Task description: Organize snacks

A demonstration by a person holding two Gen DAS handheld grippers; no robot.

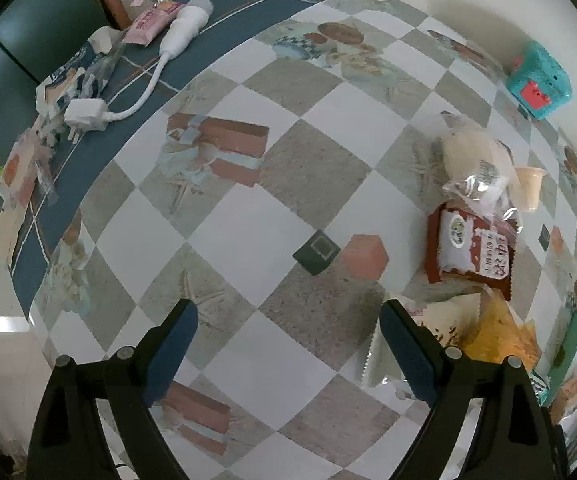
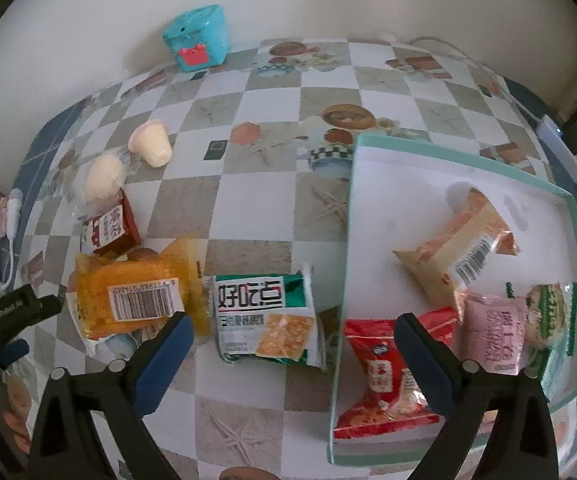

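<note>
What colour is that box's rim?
The box's rim is mint green, white inside; clearest in the right wrist view.

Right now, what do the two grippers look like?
Both the left gripper and the right gripper look alike: black angular frames with silver round bolts, and two fingers faced with dark blue pads. In the right view, the left gripper's black body carries small white lettering.

Left wrist view looks straight down, close over the table [image 1: 248, 208]. Right wrist view tilts steeply down toward the tray [image 2: 468, 152]. Both show the teal box [image 1: 540, 80] and brown packet [image 1: 468, 248].
</note>
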